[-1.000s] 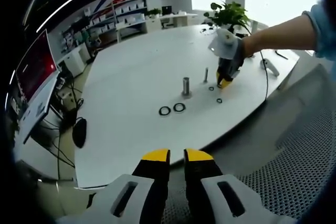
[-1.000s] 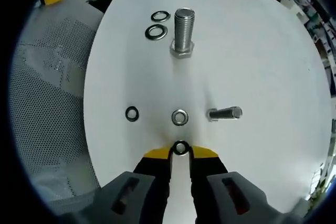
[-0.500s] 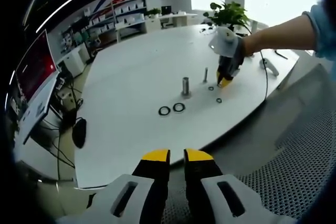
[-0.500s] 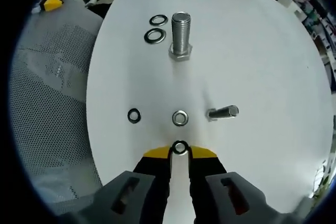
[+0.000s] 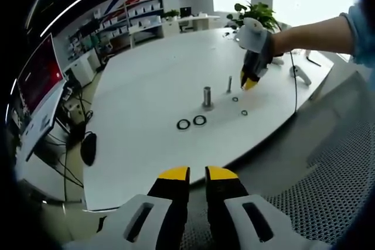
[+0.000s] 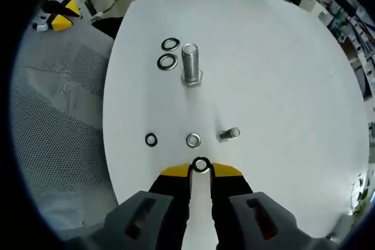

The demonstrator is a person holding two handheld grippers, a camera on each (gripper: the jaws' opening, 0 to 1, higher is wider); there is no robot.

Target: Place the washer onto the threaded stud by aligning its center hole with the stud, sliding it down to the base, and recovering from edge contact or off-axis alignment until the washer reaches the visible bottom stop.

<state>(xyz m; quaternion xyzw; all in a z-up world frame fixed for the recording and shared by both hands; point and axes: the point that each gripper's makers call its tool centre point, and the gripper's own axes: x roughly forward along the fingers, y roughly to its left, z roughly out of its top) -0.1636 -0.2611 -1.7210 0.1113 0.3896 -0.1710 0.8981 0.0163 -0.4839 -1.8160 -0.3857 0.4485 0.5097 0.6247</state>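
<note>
White table [image 6: 281,74] bore studs; right gripper [image 6: 201,171] pinched small washer [image 6: 201,164], raised seemingly for alignment over small stud [image 6: 229,134]; left gripper [image 5: 197,175] nearly closed, empty.

In the right gripper view, the held washer [image 6: 201,165] sits between the right gripper's [image 6: 201,171] tips, above the worktop [image 6: 281,74]; beyond it a loose washer [image 6: 193,140] lies on the worktop, with a second small washer [image 6: 151,139] to its left and the small stud [image 6: 229,134] to its right; farther off stands the large stud [image 6: 190,64], with two large washers [image 6: 168,54] just beside it on the left. In the left gripper view, the left gripper [image 5: 197,175] is off the worktop's near edge, well apart from the studs; a potted plant [image 5: 256,13] stands at the far side.
</note>
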